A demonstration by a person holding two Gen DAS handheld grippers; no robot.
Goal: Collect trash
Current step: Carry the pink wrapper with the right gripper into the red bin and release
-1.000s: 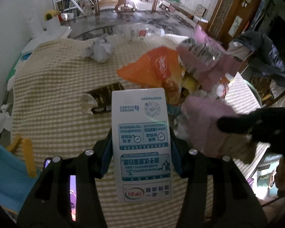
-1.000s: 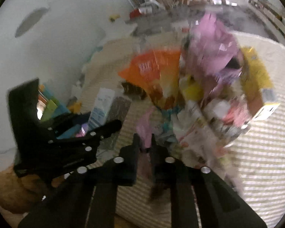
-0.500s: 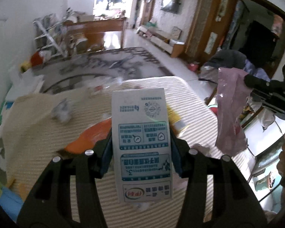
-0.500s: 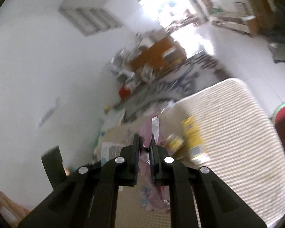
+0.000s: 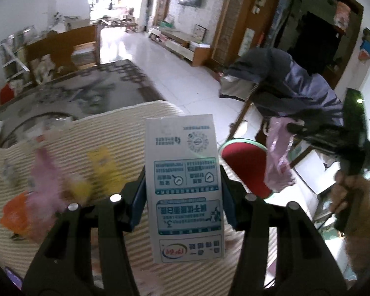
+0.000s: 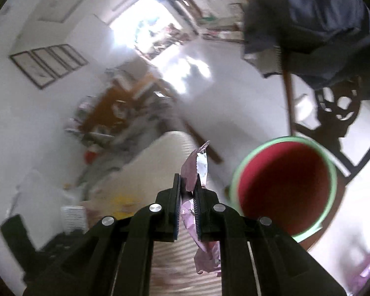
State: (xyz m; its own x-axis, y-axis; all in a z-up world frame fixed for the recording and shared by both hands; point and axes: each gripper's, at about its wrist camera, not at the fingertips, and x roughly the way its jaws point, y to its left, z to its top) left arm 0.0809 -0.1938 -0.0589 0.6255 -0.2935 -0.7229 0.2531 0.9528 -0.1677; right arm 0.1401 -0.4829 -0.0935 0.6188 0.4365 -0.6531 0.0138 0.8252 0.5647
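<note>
My left gripper [image 5: 182, 192] is shut on a white milk carton [image 5: 185, 185] with teal print, held above the striped tablecloth [image 5: 120, 133]. My right gripper [image 6: 187, 187] is shut on a pink plastic wrapper [image 6: 194, 170] that hangs down between the fingers. In the left wrist view the right gripper [image 5: 293, 128] shows at the right, with the pink wrapper [image 5: 278, 162] dangling beside a red bin with a green rim [image 5: 244, 162]. The bin [image 6: 283, 185] lies just right of the right gripper, beyond the table's edge.
Blurred trash lies on the table at left: an orange wrapper [image 5: 14, 214], pink wrappers [image 5: 46, 172] and a yellow box [image 5: 103, 160]. A chair draped with a blue-grey jacket [image 5: 291, 88] stands behind the bin. A tiled floor [image 5: 185, 79] lies beyond the table.
Both grippers have swung right, from over the trash pile towards the table's right edge and the red bin. The right gripper lifted the pink wrapper off the pile. The carton stays gripped.
</note>
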